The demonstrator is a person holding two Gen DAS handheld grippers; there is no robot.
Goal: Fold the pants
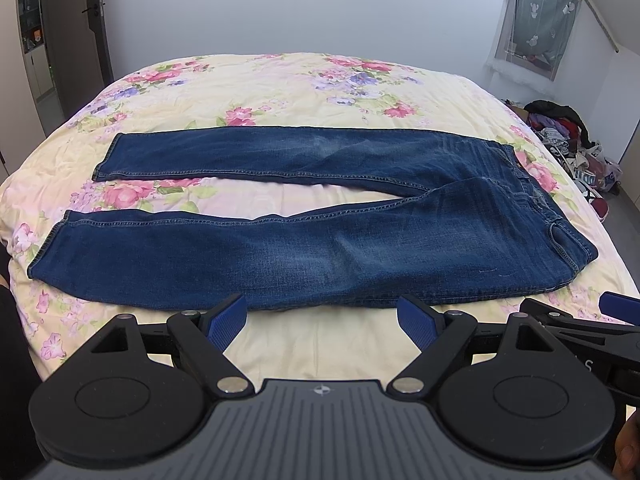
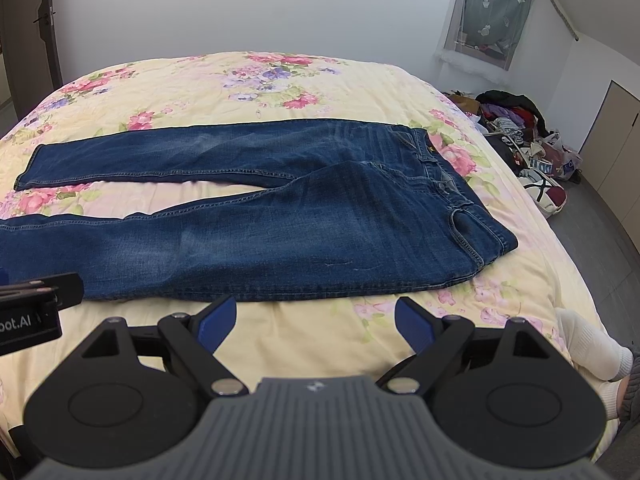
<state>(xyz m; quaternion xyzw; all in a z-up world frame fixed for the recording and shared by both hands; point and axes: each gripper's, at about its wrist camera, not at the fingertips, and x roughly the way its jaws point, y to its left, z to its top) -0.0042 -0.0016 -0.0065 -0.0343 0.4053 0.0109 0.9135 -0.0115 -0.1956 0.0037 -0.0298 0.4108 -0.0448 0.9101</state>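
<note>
Dark blue jeans (image 1: pixel 304 256) lie flat on the floral bed cover, waistband at the right, both legs running left with a gap between them. They also show in the right wrist view (image 2: pixel 280 236). My left gripper (image 1: pixel 322 320) is open and empty, just in front of the near leg's lower edge. My right gripper (image 2: pixel 316 322) is open and empty, in front of the near edge below the hip. The right gripper's tip also shows at the right edge of the left wrist view (image 1: pixel 618 304).
The bed (image 1: pixel 280 80) with a yellow flowered cover fills the view. A pile of clothes and bags (image 2: pixel 520 140) lies on the floor at the right. A white wall stands behind. A door (image 1: pixel 72 40) is at the far left. A white-socked foot (image 2: pixel 592 344) rests at the bed's right edge.
</note>
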